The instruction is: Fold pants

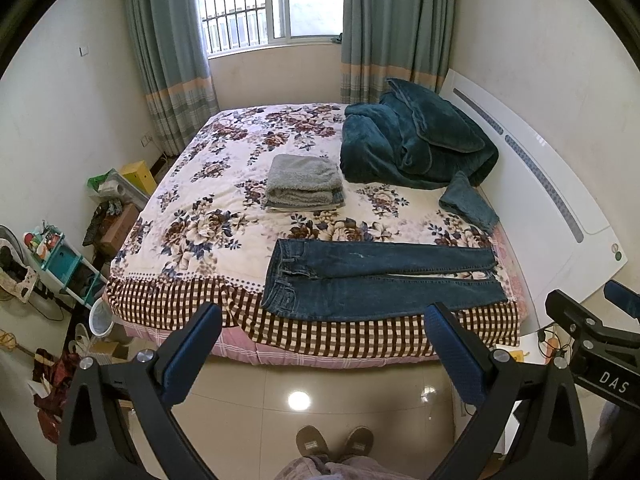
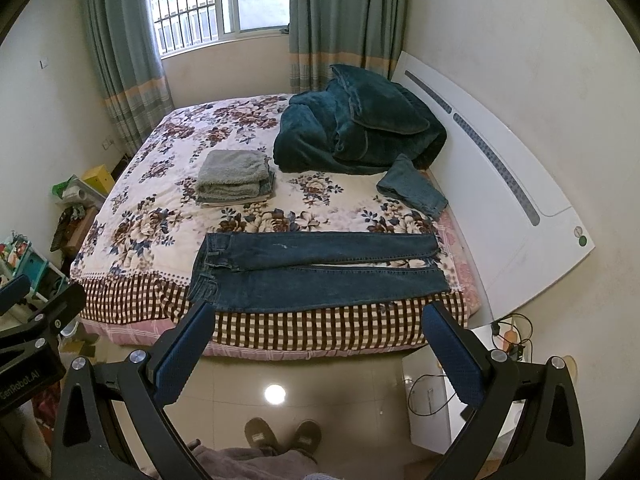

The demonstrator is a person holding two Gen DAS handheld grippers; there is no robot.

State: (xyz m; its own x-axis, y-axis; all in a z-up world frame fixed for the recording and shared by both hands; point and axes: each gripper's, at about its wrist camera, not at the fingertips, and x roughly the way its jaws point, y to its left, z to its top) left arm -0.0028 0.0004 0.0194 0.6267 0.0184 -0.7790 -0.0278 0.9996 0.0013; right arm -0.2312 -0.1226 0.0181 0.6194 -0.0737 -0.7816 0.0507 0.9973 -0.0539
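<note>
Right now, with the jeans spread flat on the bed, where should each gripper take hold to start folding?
Probably the near long edge: left gripper at the waistband of the jeans, right gripper at that leg's hem. Come from the floor side, since that edge lies along the bed's front and the legs lie side by side.

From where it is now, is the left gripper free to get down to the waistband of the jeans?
Probably yes. The left gripper is open and holds nothing, out over the floor. The jeans lie flat at the bed's near edge, waistband on the left, nothing on top or between.
</note>
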